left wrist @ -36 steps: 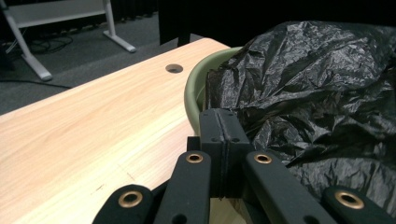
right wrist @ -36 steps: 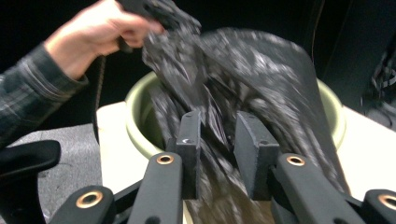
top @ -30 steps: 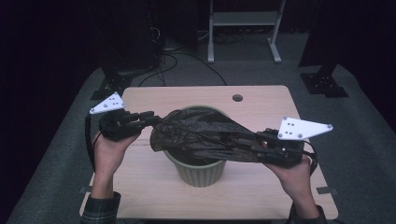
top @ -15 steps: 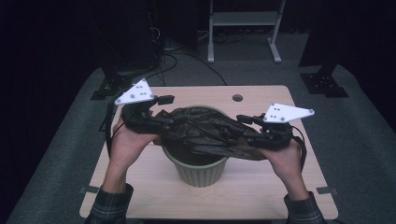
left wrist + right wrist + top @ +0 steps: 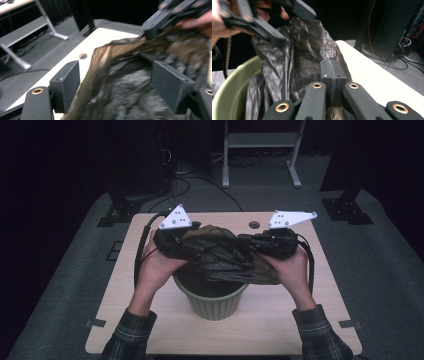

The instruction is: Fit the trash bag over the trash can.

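Currently on my tabletop (image 5: 150, 320): one pale green pot (image 5: 214, 304), standing upright near the middle, toward my side.

Item two: a dark, crinkled plastic bag (image 5: 220, 257), stretched across the pot's mouth and raised just above its rim, hanging between my two claws. From the right claw's camera, part of the bag drops inside the green wall.

Left claw (image 5: 172, 240): at the bag's left end, over the far-left rim of the pot. From its own camera the jaws stand wide apart, having just been opening; a brownish fold of bag runs up between them, close along the left pad, and I cannot tell whether it touches. The right pad is clear of the film.

Right claw (image 5: 255, 244): at the bag's right end. From its own camera the two pads are pressed flat together, having just been closing, with a thin edge of bag pinched at their base.

Item three: a small round hole (image 5: 254, 225) in the tabletop, beyond the bag.
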`<state>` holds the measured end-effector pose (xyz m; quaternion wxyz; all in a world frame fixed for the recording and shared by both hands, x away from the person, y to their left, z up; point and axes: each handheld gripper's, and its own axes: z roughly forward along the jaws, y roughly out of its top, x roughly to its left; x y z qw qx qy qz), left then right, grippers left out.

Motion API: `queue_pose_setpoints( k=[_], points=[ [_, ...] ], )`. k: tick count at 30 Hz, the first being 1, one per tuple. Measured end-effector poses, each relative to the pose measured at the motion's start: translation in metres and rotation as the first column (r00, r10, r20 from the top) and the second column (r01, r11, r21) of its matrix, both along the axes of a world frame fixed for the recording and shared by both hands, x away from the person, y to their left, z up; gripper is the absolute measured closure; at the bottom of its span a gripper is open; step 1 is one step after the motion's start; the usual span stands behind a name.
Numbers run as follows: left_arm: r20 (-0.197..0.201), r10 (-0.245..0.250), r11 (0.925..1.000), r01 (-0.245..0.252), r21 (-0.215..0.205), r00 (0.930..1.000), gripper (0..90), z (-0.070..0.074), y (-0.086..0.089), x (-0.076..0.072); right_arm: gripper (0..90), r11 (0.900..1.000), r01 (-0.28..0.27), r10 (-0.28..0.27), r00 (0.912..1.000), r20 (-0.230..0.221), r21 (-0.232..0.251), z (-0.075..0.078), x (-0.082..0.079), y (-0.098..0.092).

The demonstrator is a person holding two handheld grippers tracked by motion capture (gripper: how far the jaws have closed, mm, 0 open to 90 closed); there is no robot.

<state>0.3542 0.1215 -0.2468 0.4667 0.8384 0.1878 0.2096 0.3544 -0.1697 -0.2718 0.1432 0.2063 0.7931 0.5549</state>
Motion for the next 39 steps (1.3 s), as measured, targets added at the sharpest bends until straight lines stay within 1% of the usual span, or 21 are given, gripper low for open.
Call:
queue_pose_setpoints(
  k=[1, 2, 3, 5, 7, 8, 10, 11, 13, 14, 17, 20, 22, 24, 26, 29, 30, 32, 35, 36, 39],
  points=[
    [0.003, 0.019, 0.9997, -0.019, 0.016, 0.9998, 24.1, -0.002, 0.002, 0.005, 89.8, 1.0, -0.003, 0.003, 1.0, 0.0, -0.002, 0.001, 0.002, 0.002],
    [-0.001, 0.025, 0.9993, -0.025, 0.026, 0.9997, 29.4, -0.003, 0.005, 0.01, 89.8, 1.0, -0.006, 0.006, 1.0, 0.002, -0.006, 0.003, 0.005, 0.005],
    [-0.003, 0.033, 0.9992, -0.033, 0.022, 0.9994, 35.1, -0.004, 0.007, 0.014, 89.8, 1.0, -0.014, 0.014, 0.9999, -0.004, -0.006, 0.003, 0.007, 0.008],
    [-0.013, 0.053, 0.9985, -0.053, 0.015, 0.9985, 41.3, -0.006, 0.014, 0.023, 89.8, 1.0, -0.021, 0.021, 0.9998, -0.006, -0.006, 0.004, 0.01, 0.01],
    [-0.049, 0.05, 0.9985, -0.051, -0.019, 0.9975, 52.9, -0.008, 0.022, 0.033, 89.8, 1.0, -0.025, 0.025, 0.9996, -0.009, -0.009, 0.003, 0.015, 0.012],
    [-0.06, 0.052, 0.9984, -0.054, -0.019, 0.9968, 61.9, -0.009, 0.025, 0.038, 89.8, 1.0, -0.026, 0.026, 0.9996, -0.012, -0.009, 0.003, 0.019, 0.012],
    [-0.087, 0.062, 0.9975, -0.065, -0.026, 0.9943, 71.6, -0.012, 0.029, 0.044, 89.8, 1.0, -0.02, 0.02, 0.9997, -0.017, -0.012, 0.001, 0.026, 0.013],
    [-0.098, 0.064, 0.9973, -0.067, -0.028, 0.9931, 78.4, -0.014, 0.031, 0.047, 89.8, 1.0, -0.02, 0.02, 0.9995, -0.024, -0.011, 0.001, 0.029, 0.013],
    [-0.128, 0.076, 0.9961, -0.081, -0.036, 0.9888, 87.6, -0.017, 0.036, 0.053, 89.7, 1.0, 0.003, -0.004, 0.9994, -0.034, -0.027, -0.003, 0.039, 0.013],
    [-0.146, 0.076, 0.9956, -0.083, -0.043, 0.9863, 89.8, -0.02, 0.038, 0.055, 89.7, 0.999, 0.011, -0.013, 0.999, -0.043, -0.033, -0.005, 0.045, 0.014],
    [-0.171, 0.095, 0.9942, -0.102, -0.032, 0.9807, 90.0, -0.026, 0.041, 0.061, 89.7, 0.999, 0.021, -0.024, 0.9955, -0.091, -0.043, -0.015, 0.067, 0.018],
    [-0.192, 0.118, 0.9917, -0.126, -0.029, 0.9744, 89.9, -0.032, 0.045, 0.067, 89.7, 0.998, 0.027, -0.034, 0.9927, -0.116, -0.062, -0.021, 0.082, 0.025],
    [-0.218, 0.135, 0.989, -0.145, -0.03, 0.9666, 89.9, -0.037, 0.05, 0.072, 89.7, 0.998, 0.022, -0.029, 0.9908, -0.132, -0.054, -0.026, 0.092, 0.029],
    [-0.239, 0.15, 0.9867, -0.161, -0.025, 0.9594, 89.9, -0.043, 0.054, 0.077, 89.7, 0.998, 0.017, -0.027, 0.9852, -0.169, -0.06, -0.033, 0.103, 0.034],
    [-0.251, 0.16, 0.9854, -0.169, -0.016, 0.9546, 89.9, -0.048, 0.057, 0.079, 89.7, 0.997, 0.014, -0.027, 0.9812, -0.191, -0.071, -0.04, 0.111, 0.04],
    [-0.275, 0.169, 0.9839, -0.179, -0.011, 0.9466, 89.9, -0.057, 0.061, 0.081, 89.6, 0.997, 0.011, -0.028, 0.9772, -0.211, -0.082, -0.048, 0.117, 0.046],
    [-0.275, 0.175, 0.983, -0.184, -0.008, 0.9454, 89.9, -0.059, 0.062, 0.082, 87.7, 0.996, 0.014, -0.032, 0.9766, -0.213, -0.083, -0.049, 0.117, 0.047],
    [-0.285, 0.171, 0.9821, -0.186, -0.027, 0.9432, 89.9, -0.063, 0.066, 0.081, 77.1, 0.996, 0.046, -0.06, 0.9813, -0.183, -0.081, -0.045, 0.114, 0.044],
    [-0.283, 0.168, 0.9811, -0.188, -0.045, 0.9444, 89.9, -0.063, 0.071, 0.078, 67.9, 0.997, 0.069, -0.073, 0.9875, -0.14, -0.033, -0.03, 0.103, 0.033],
    [-0.283, 0.166, 0.9807, -0.188, -0.054, 0.9448, 89.9, -0.062, 0.071, 0.077, 65.4, 0.997, 0.078, -0.079, 0.989, -0.126, -0.014, -0.022, 0.096, 0.029],
    [-0.281, 0.164, 0.9813, -0.185, -0.053, 0.9458, 89.9, -0.061, 0.072, 0.075, 56.0, 0.999, 0.042, -0.04, 0.9931, -0.11, 0.018, -0.004, 0.077, 0.021]
  ],
)
